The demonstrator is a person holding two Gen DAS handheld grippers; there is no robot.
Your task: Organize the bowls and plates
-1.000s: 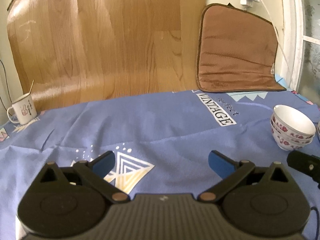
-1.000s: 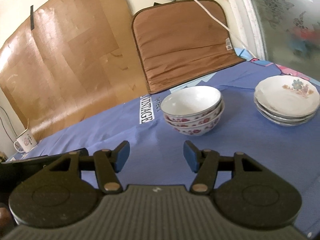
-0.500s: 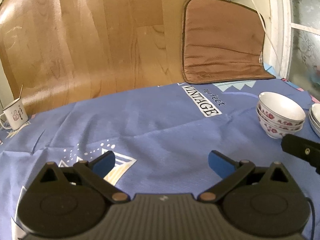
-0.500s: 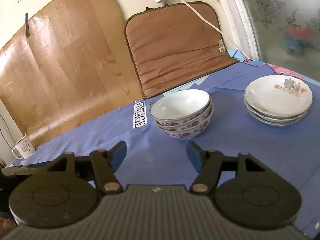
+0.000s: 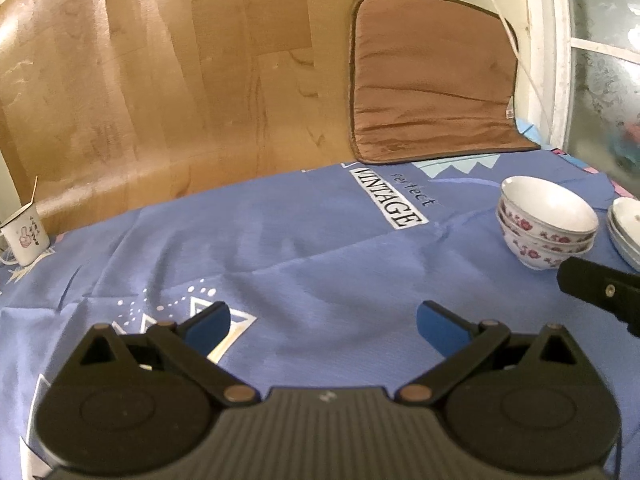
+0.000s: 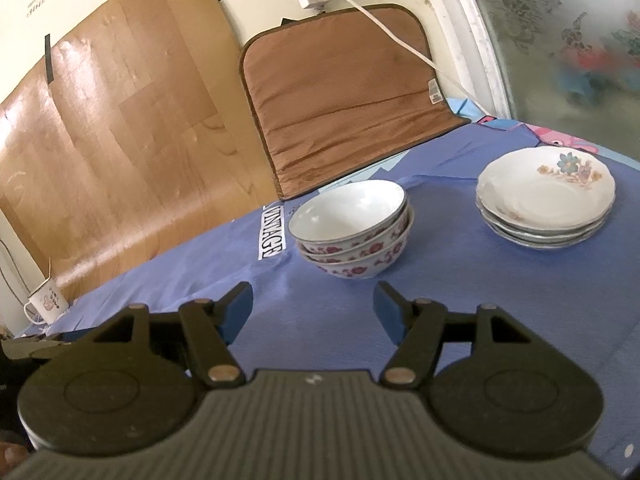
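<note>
Seen from the left wrist, the left tongs (image 5: 322,322) hang released over a bench draped in a blue printed cloth (image 5: 304,248), their blue pads spread wide with only fabric between them. A stack of floral bowls (image 5: 546,227) sits far to the right on the cloth, nested one inside another, and just beyond it the edge of a stack of plates (image 5: 626,236) slips out of the picture. A black part of the other tool juts in from the right edge, near the bowls. At the far left a white enamel mug (image 5: 25,237) stands at the cloth's edge, in front of a wood-grain sheet (image 5: 160,88) propped against the wall, with a brown padded mat (image 5: 428,80) leaning beside it. From the right wrist, the right tongs (image 6: 313,307) are likewise released, the pads parted and grasping nothing, poised just short of the bowls (image 6: 352,229), which stand straight ahead and apart from the pads. The plates (image 6: 544,198), white with a flower motif on the top one, rest to the right of the bowls, near but not touching them. The mat (image 6: 344,108) and wood-grain sheet (image 6: 120,128) rise behind, a white cable crosses the mat, the mug (image 6: 46,303) shows at far left, and a frosted patterned window (image 6: 568,40) fills the upper right.
</note>
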